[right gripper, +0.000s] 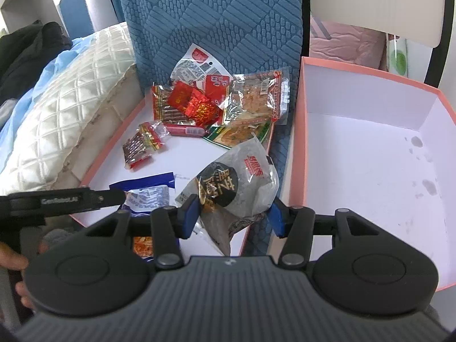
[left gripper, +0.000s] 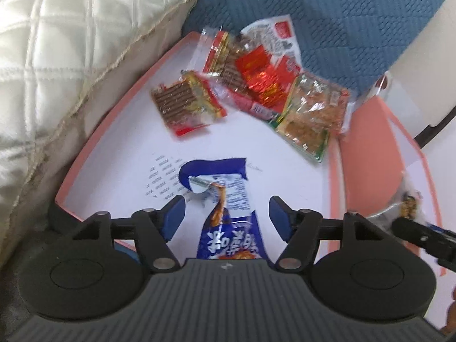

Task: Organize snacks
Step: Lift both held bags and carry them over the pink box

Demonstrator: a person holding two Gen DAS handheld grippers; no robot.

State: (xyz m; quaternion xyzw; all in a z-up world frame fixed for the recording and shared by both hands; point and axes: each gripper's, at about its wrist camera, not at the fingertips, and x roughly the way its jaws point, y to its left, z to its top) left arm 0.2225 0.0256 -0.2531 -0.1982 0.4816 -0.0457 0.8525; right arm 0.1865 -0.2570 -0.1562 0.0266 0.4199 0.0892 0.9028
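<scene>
**Blue packet loose in the shallow tray; grey pouch clamped over it**

Blue-and-white snack packet lies on the white floor of the pink-rimmed shallow tray, at its near end. Left gripper straddles the packet with its jaws spread wide, pads clear of the wrapper on both sides: released.

Right gripper is clenched on a grey translucent pouch with a black round label, which hangs above the tray's near right edge.

At the tray's far end: a pile of red foil sachets, a clear pack of brown sticks just left of the pile, and a green-edged pack at the tray's right wall.

Right of the tray stands a deeper pink box, white inside, with grey stains.
</scene>
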